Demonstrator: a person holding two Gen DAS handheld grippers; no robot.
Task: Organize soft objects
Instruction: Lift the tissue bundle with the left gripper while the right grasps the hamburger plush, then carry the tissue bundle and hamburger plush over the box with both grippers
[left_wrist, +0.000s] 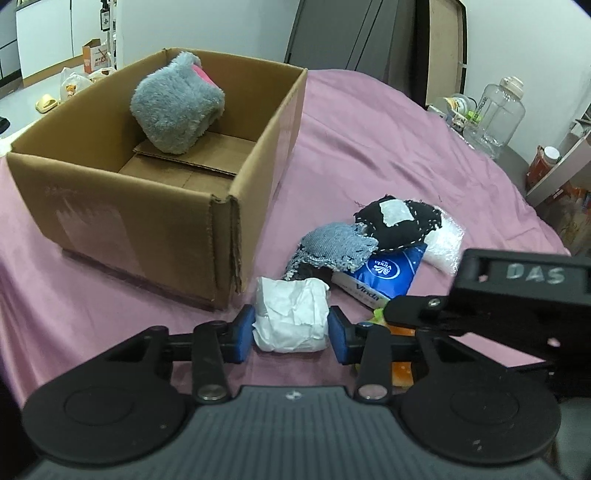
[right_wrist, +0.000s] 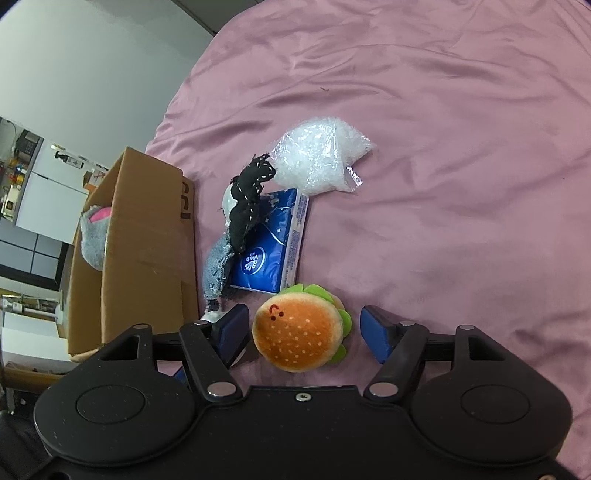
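Note:
An open cardboard box (left_wrist: 236, 206) (right_wrist: 147, 236) stands on the pink cloth with a grey plush toy (left_wrist: 177, 103) (right_wrist: 92, 240) inside. My left gripper (left_wrist: 291, 328) is shut on a crumpled white tissue wad (left_wrist: 291, 314) just right of the box's near corner. My right gripper (right_wrist: 304, 332) is open around a plush burger (right_wrist: 299, 332), its blue pads apart from the toy. Beyond lie a blue Vinda tissue pack (left_wrist: 380, 273) (right_wrist: 269, 243), a black stitched fabric piece (left_wrist: 399, 221) (right_wrist: 247, 199), a denim scrap (left_wrist: 340, 247) (right_wrist: 216, 266) and a clear plastic bag (right_wrist: 321, 158) (left_wrist: 443, 243).
The pink cloth (left_wrist: 369, 140) (right_wrist: 443, 184) covers a round table. A clear water jug (left_wrist: 495, 114), jars and a shelf stand past its far right edge. The right gripper's black body (left_wrist: 517, 291) sits at the right of the left wrist view.

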